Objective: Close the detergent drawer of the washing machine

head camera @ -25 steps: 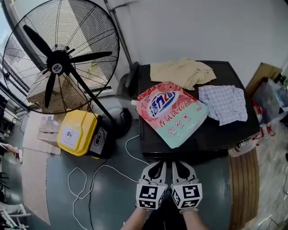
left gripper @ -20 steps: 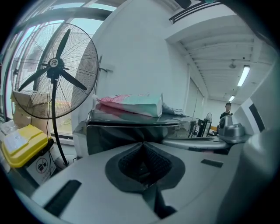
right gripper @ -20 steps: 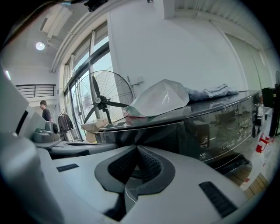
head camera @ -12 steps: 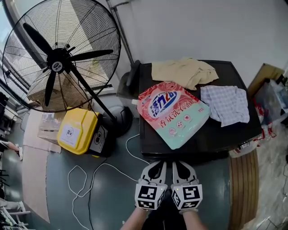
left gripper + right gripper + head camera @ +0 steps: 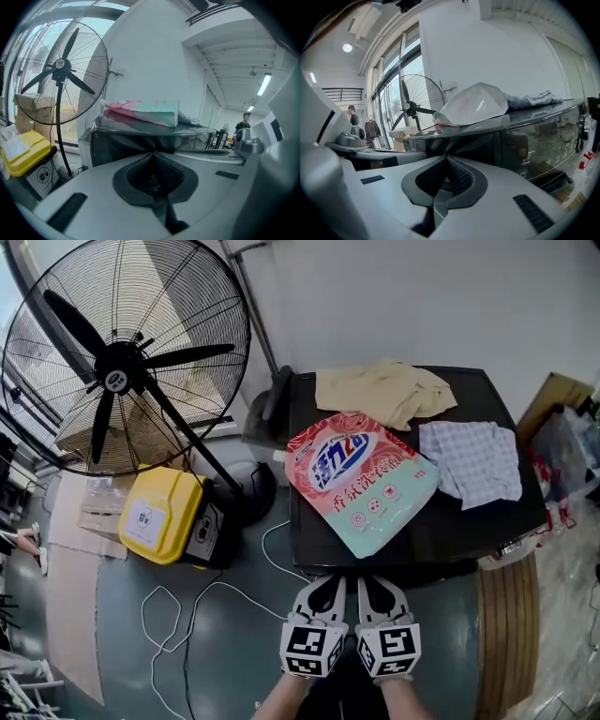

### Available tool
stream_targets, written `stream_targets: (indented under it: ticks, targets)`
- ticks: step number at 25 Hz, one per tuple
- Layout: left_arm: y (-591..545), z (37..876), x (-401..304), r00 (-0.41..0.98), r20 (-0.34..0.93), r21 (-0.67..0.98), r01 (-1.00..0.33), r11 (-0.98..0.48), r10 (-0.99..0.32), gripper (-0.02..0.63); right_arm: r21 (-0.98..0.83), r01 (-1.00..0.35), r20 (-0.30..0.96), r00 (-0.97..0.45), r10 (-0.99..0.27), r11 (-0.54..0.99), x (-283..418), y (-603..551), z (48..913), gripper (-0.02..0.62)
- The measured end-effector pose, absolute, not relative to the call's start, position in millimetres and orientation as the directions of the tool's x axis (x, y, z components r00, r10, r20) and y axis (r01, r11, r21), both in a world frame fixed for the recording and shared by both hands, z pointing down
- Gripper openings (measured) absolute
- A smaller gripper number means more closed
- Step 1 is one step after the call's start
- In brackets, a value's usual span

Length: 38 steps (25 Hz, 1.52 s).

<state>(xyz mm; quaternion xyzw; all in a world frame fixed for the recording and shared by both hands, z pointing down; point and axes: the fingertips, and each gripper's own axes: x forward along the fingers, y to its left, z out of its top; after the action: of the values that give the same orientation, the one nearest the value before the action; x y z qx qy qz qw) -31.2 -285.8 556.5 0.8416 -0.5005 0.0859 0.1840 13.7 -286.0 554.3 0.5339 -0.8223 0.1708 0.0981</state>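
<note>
Grey-green smooth floor [image 5: 234, 652] runs under a black wire-caged round pedestal fan [image 5: 122, 362], a yellow hard-plastic box with rounded corners [image 5: 164, 517] and a loose white cable [image 5: 187, 610]. Beside them stands the dark glossy washing machine [image 5: 469, 521], its flat top serving as a counter. On it lie a pink and mint plastic detergent pouch [image 5: 361, 476], a crumpled beige cloth [image 5: 380, 390] and a rumpled pale checked cloth [image 5: 472, 458].

Just short of the machine's front edge, the grey left claw [image 5: 331, 582] and the grey right claw [image 5: 372, 582] hang side by side, each with a black-and-white marker cube behind it. In the left gripper view the left claw [image 5: 153, 157] is pressed together, its ribbed black pads meeting at a point with nothing between them. The right claw [image 5: 446, 160] is likewise pressed together and empty.

Both point at the machine's shiny, reflective front panel [image 5: 529, 140]. The detergent drawer cannot be picked out on that panel.
</note>
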Motion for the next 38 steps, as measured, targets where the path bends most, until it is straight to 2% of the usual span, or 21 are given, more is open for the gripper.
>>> stream_targets:
  ticks: [16,38]
  targets:
    - [-283.6,554.9,-31.8,0.488,0.338,0.186,-0.873,-0.451,-0.805,0.015,-0.181,-0.9,0.341,-0.435,-0.833,0.396,14.2,-284.0,552.9,0.028]
    - [-254.8,498.9,-43.5,0.502,0.296,0.114,-0.863,-0.491,-0.813,0.015,-0.15,-0.925,0.291,-0.378,-0.879,0.349,32.5,-255.6,501.4,0.028]
